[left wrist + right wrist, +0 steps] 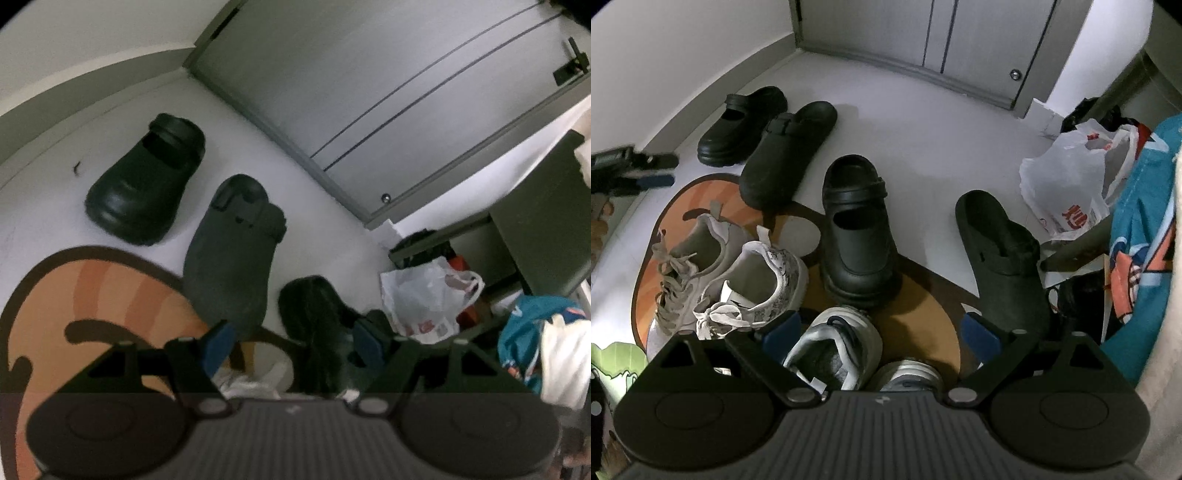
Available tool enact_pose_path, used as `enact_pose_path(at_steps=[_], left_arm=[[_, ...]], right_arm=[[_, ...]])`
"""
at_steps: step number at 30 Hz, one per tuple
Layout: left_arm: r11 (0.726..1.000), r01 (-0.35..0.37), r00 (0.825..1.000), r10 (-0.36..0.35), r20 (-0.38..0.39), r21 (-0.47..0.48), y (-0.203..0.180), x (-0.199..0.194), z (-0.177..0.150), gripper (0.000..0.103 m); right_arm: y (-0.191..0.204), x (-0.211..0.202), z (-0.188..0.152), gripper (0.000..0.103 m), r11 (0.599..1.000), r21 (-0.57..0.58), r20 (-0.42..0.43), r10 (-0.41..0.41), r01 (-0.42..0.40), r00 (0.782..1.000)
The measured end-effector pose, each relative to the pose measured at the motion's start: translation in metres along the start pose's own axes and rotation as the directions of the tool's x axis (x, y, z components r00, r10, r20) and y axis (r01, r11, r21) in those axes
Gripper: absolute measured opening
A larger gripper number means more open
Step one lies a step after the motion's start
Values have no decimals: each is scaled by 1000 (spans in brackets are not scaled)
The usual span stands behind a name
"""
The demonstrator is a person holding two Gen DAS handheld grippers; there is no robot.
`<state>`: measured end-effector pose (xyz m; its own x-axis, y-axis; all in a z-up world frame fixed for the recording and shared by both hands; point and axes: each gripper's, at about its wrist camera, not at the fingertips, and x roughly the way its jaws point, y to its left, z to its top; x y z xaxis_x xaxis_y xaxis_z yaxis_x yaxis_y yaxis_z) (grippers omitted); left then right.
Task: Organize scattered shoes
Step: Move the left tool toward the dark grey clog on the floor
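Note:
Black clogs lie scattered on the white floor. A glossy clog (738,125) and a matte clog (786,155) sit side by side near the left wall. A second glossy clog (857,229) stands half on the orange mat (916,317), and a second matte clog (1001,258) lies to its right. Two beige sneakers (683,266) (753,288) rest on the mat's left. My right gripper (879,332) is open above a grey-white sneaker (834,354). My left gripper (293,343) is open, low over the floor, with a black shoe (317,325) just beyond its fingers.
A grey cabinet door (964,40) closes off the back. A white plastic bag (1067,184), a teal bag (1145,229) and a dark shelf (546,221) crowd the right side. The left gripper (639,170) shows at the left edge of the right wrist view.

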<state>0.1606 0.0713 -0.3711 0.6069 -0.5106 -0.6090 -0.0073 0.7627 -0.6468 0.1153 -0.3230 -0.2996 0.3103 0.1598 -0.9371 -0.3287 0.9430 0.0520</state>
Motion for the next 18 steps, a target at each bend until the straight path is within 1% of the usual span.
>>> enact_pose_path(at_steps=[5,7,9,10,13,17,18], left_arm=[[996,13,998,-8,-62,83,-39,32,8,76],[996,14,997,-7,-77,92,-49,42,6,76],[993,30,995,-19,-98,111,-65,60,5,77],[993,39,993,-26,-119,110,-77,78,3,77],[996,28,988,-16,-155,79,-89,106,-3,77],[999,-5,981,13,-194,40,-92,129,-9,77],[999,-13,977,20,-214,34,-94,137,-11,77]], right_arm=[[2,-7,4,97,1000,2,15,17,-17,1000],[3,-10,5,97,1000,-3,19,28,-28,999],[4,-12,6,97,999,-5,20,39,-39,999],[4,-13,7,97,999,-4,20,42,-42,999],[4,-15,8,97,999,2,22,52,-52,998],[6,-16,10,97,997,10,26,70,-70,997],[6,-18,11,97,997,8,28,77,-77,997]])
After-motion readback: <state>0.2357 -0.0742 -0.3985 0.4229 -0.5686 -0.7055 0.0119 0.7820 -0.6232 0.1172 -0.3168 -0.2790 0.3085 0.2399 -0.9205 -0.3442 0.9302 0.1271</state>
